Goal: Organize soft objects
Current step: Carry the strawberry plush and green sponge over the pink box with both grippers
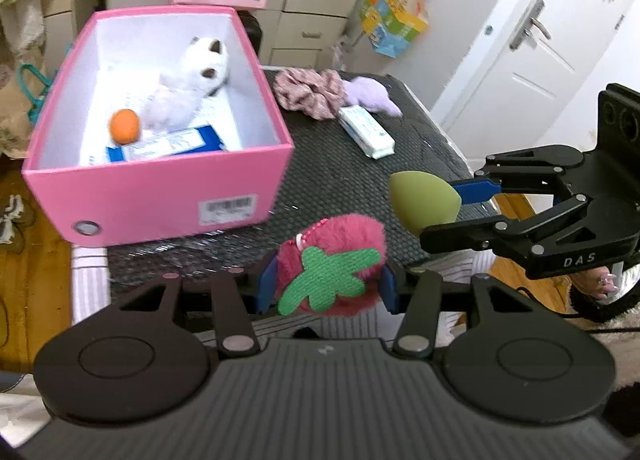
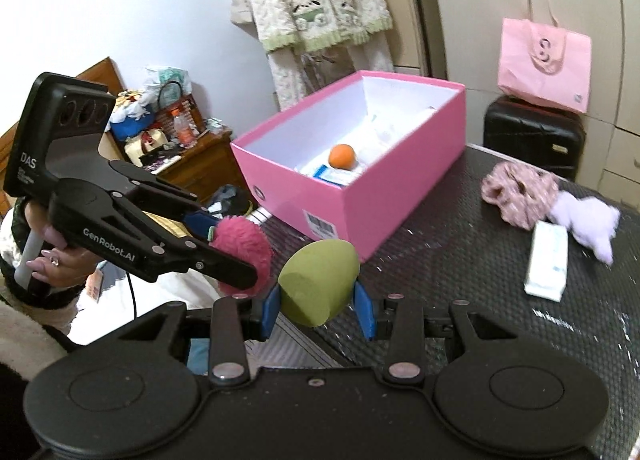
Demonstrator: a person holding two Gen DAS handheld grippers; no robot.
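Left gripper [image 1: 326, 287] pinching pink fuzzy plush [image 1: 332, 260] with green felt leaf, lifted off black mat [image 1: 340, 164]. Right gripper [image 2: 318, 310] pinching green sponge egg [image 2: 318, 282], at 3 o'clock of the plush in left view. "DAS" and "GenRobot.AI" printed on gripper bodies. Pink box [image 1: 160, 188] at 10 o'clock, barcode label on front, holding white plush cat [image 1: 192, 80], orange ball [image 1: 125, 125], blue-white packet [image 1: 168, 146]. Scrunchie [image 1: 310, 92], lilac plush [image 1: 374, 94], white packet [image 1: 366, 131] on mat at 1 o'clock.

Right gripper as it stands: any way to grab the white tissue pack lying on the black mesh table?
Probably not yet: the right gripper is shut on the green egg-shaped sponge. The path to the white tissue pack looks open once it lets go.
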